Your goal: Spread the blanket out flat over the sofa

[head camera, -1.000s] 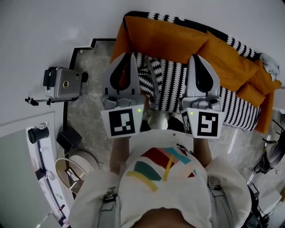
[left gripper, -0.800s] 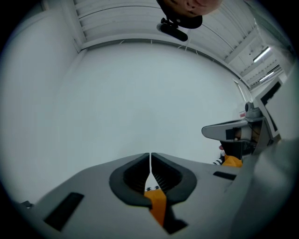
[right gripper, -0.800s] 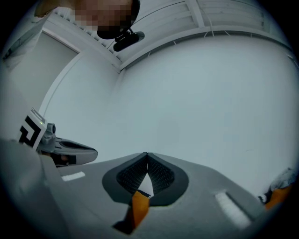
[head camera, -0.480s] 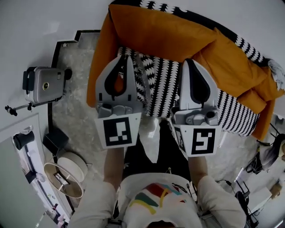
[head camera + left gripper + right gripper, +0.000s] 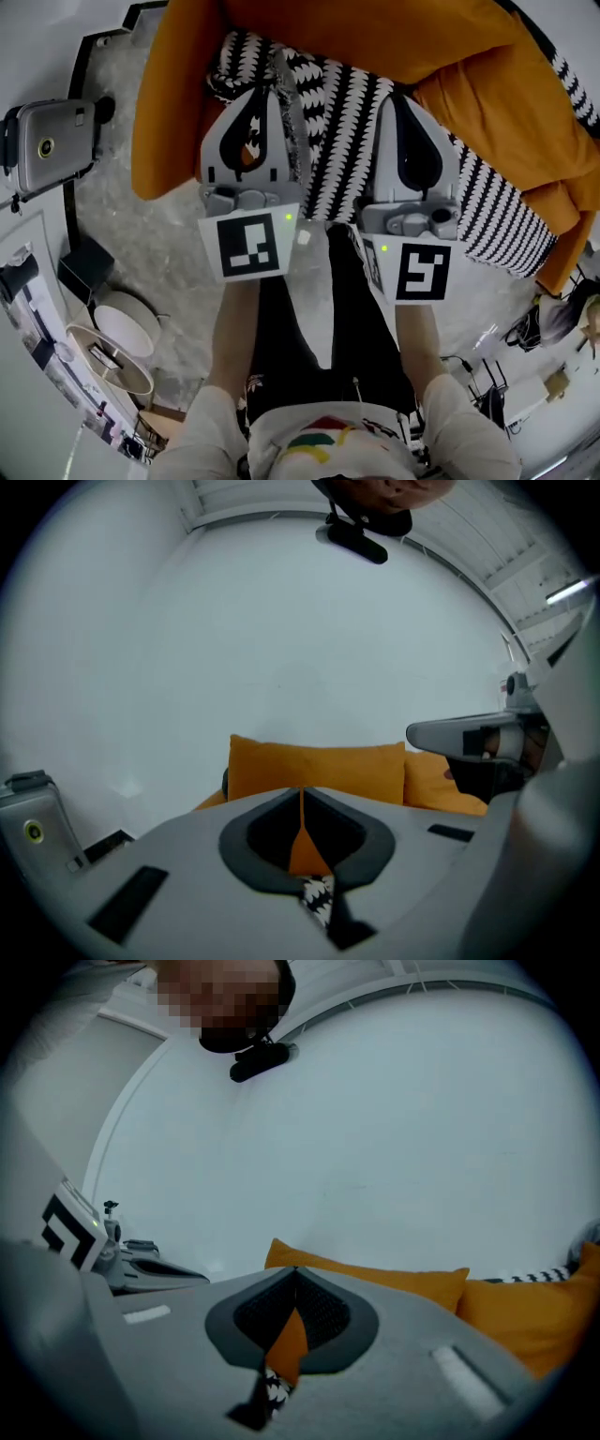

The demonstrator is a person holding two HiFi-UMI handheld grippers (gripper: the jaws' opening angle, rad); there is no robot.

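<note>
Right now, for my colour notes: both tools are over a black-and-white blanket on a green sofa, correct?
No, the sofa is orange, not green; the head view shows it. Both the left tool and the right tool are over the black-and-white blanket on it.

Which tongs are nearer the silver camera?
Left. The left tongs sit right of the silver camera, past the sofa arm; the right tongs are farther right over the blanket.
</note>
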